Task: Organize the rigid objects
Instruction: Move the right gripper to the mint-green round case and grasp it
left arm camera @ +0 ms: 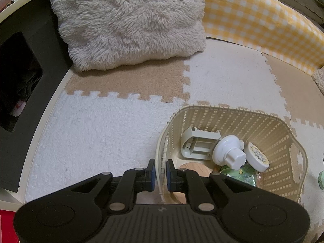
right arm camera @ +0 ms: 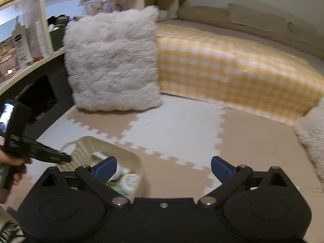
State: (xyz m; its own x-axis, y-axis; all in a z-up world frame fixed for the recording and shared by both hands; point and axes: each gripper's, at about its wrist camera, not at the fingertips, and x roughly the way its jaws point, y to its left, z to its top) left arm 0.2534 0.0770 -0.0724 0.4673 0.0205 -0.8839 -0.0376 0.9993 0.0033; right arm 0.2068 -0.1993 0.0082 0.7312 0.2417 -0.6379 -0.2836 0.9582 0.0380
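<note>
Left wrist view: cream basket point(left arm camera: 279, 141) on the floor mat point(left arm camera: 97, 133), nearly filled with a bracket point(left arm camera: 199, 144), white knob point(left arm camera: 228, 151), round disc point(left arm camera: 257, 157). Left gripper point(left arm camera: 161, 174) pinching the near rim. Right gripper point(right arm camera: 164, 167) spread, empty. Green item point(left arm camera: 321, 178) beyond the right edge probably left.

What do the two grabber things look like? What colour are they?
Both are black plastic. The left gripper and right gripper each have a wide ribbed body, round silver rivets on jointed arms, and two fingers tipped with blue pads. No cables show.
</note>
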